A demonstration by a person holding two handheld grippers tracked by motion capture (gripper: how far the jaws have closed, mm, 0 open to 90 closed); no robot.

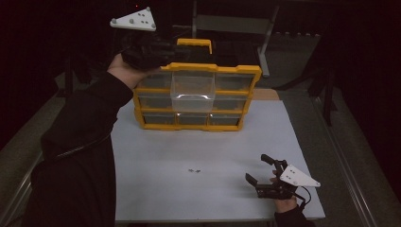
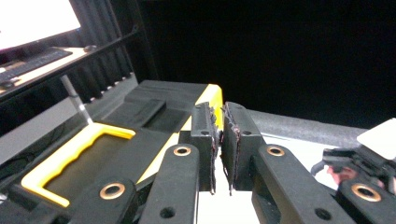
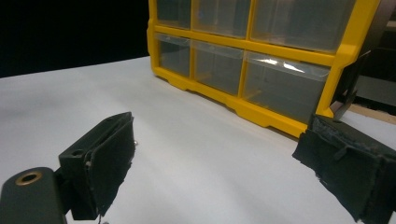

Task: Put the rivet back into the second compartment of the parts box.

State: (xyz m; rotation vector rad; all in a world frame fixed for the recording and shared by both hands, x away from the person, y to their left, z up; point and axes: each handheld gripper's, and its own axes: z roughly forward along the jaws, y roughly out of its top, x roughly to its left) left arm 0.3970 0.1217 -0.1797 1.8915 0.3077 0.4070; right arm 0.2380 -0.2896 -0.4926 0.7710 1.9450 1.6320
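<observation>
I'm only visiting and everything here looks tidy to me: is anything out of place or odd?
Yes: one clear plastic drawer in the top middle of the yellow drawer cabinet sticks out, while the other drawers sit flush. Two tiny dark bits, too small to identify, lie loose on the white table.

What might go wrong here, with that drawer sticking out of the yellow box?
The clear drawer is pulled far out of the yellow organizer, so it might slip out or tip. The left gripper is above the organizer's top and might nudge it. The tiny parts lie loose on the white table and could get brushed away.
</observation>
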